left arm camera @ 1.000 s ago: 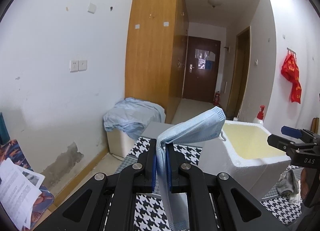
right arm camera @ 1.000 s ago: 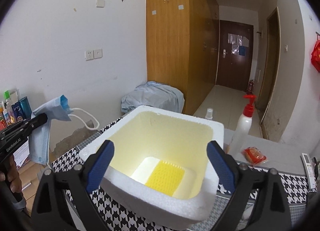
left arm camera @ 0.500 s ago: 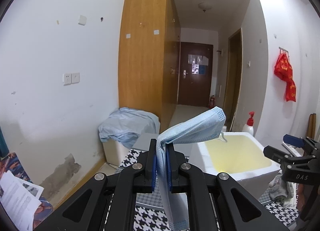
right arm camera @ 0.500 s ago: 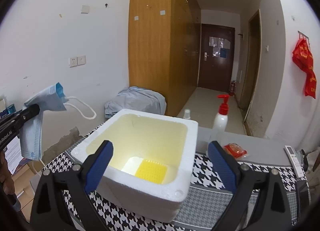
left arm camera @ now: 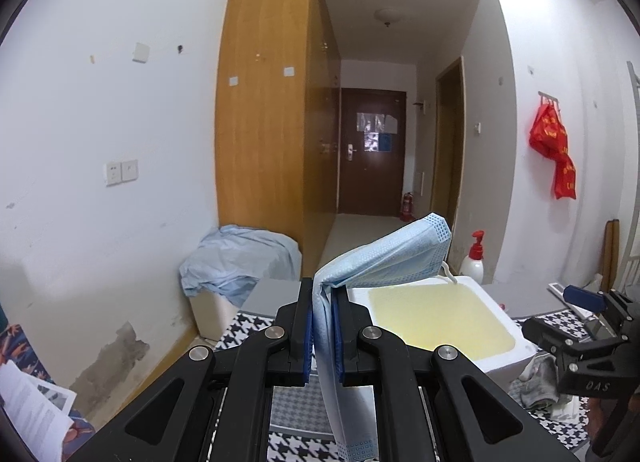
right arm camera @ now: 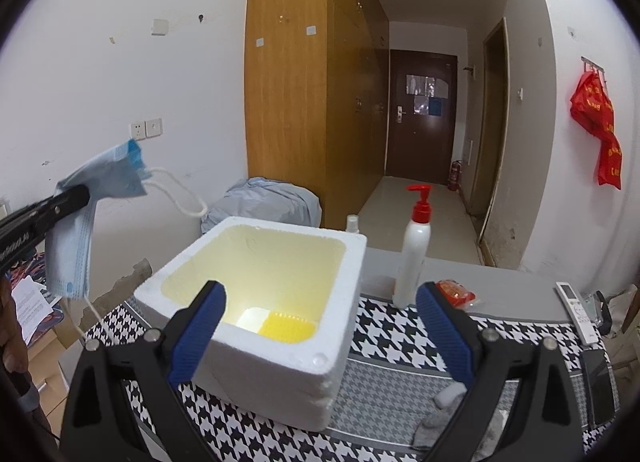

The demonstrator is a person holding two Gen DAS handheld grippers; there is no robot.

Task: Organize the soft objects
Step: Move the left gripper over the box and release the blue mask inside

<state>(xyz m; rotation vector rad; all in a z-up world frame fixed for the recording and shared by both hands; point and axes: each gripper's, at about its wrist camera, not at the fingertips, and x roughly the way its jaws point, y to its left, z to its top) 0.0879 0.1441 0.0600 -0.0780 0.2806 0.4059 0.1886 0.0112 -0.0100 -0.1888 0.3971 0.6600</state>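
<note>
The mask's lower end runs off the bottom edge. The grey cloth near the foam box is half hidden behind the right tongs.

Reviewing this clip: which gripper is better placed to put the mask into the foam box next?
Left. The left gripper is shut on the mask, held up beside the foam box. The right gripper is open and empty.

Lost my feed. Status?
Left gripper shut on mask. Right gripper open, empty. Mask up beside foam box, not in it yet. Nothing in the way.
</note>
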